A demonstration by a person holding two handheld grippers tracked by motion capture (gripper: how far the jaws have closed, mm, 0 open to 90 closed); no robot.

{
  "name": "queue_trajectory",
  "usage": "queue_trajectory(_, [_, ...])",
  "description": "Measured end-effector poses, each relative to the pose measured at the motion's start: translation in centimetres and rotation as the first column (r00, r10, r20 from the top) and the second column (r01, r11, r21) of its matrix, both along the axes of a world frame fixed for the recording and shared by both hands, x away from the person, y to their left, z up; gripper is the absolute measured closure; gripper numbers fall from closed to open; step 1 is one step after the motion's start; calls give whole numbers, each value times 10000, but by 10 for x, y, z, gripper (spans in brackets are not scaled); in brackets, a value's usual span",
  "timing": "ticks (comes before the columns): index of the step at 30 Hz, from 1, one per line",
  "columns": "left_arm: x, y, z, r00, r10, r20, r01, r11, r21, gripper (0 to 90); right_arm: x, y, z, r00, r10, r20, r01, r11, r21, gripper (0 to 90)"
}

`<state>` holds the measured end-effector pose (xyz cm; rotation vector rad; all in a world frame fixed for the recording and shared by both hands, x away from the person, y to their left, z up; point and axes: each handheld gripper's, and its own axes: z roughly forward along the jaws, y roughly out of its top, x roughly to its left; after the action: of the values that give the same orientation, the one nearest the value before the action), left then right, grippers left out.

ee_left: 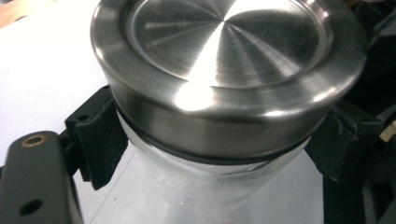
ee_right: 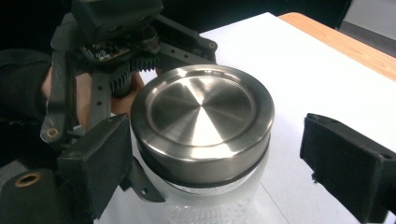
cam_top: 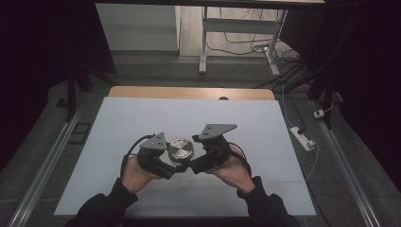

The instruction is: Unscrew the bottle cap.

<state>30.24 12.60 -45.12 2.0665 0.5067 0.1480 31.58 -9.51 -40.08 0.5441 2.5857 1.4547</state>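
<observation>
Jar (cam_top: 181,156): clear glass body under a brushed steel lid (cam_top: 181,150); stands upright on the white sheet (cam_top: 142,118), near the middle, a little toward the near edge, between the two grippers.
Lid detail: round, with a shallow recessed centre and a dark seal ring below its rim (ee_right: 205,179).
Left gripper (cam_top: 176,166): at the jar's left; in the left gripper view black jaws sit on both sides of the glass just under the lid, close against it, apparently clenched on the jar; actual contact is hard to confirm.
Right gripper (cam_top: 188,165): at the jar's right; released. In the right gripper view one jaw is beside the lid, the other stands well clear of the jar with bare sheet between.
Hands: left hand (cam_top: 135,175) and right hand (cam_top: 234,172), dark sleeves, enter from the near edge.
Table (cam_top: 189,92): wood edge visible along the far side beyond the sheet.
Hidden or cut off: jar base is out of frame in both gripper views; from the high view the glass body is mostly covered by the lid and grippers. Contents cannot be made out.
Writing: no legible brand or label; a faint reddish mark on the glass in the left gripper view (ee_left: 229,218) is too blurred to read.
</observation>
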Motion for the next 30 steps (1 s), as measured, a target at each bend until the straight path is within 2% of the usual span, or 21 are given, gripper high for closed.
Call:
queue_trajectory(4, [-2,-4,0,9998,-178,48,177,9998,114,162,-3,5,-3,9999,89,-103,-88,9999,97,114])
queue_trajectory(8, [-5,-7,1,9981,-587,190,585,9982,114,162,-6,8,-4,9999,101,109,-99,9999,-109,125])
queue_trajectory(10, [-6,-9,2,9975,-670,215,668,9977,104,162,-5,6,-3,9996,261,-57,-261,9996,-70,125])
queue_trajectory(14, [-5,-8,2,9978,-628,219,624,9979,184,162,-4,0,1,9991,416,3,-416,9991,-105,111])
queue_trajectory(18, [-3,-4,2,9992,-387,98,386,9992,69,162,-1,-8,5,9996,222,166,-220,9997,-120,113])
queue_trajectory(21, [-2,1,3,9997,-256,67,257,9996,-149,162,0,-14,10,9997,69,250,-70,10000,62,119])
queue_trajectory(25, [-2,6,6,9997,-193,130,197,9992,-335,162,3,-28,20,9963,-603,608,567,9966,596,184])
queue_trajectory(26, [-2,6,7,9997,-214,130,218,9991,-367,162,4,-31,21,9966,-651,496,609,9948,815,183])
queue_trajectory(28, [-3,5,9,9995,-266,176,273,9988,-402,162,6,-36,22,9993,-359,64,347,9900,1366,179])
queue_trajectory(30, [-3,4,8,9994,-312,160,319,9985,-439,162,5,-34,22,9996,-240,-118,253,9913,1288,158])
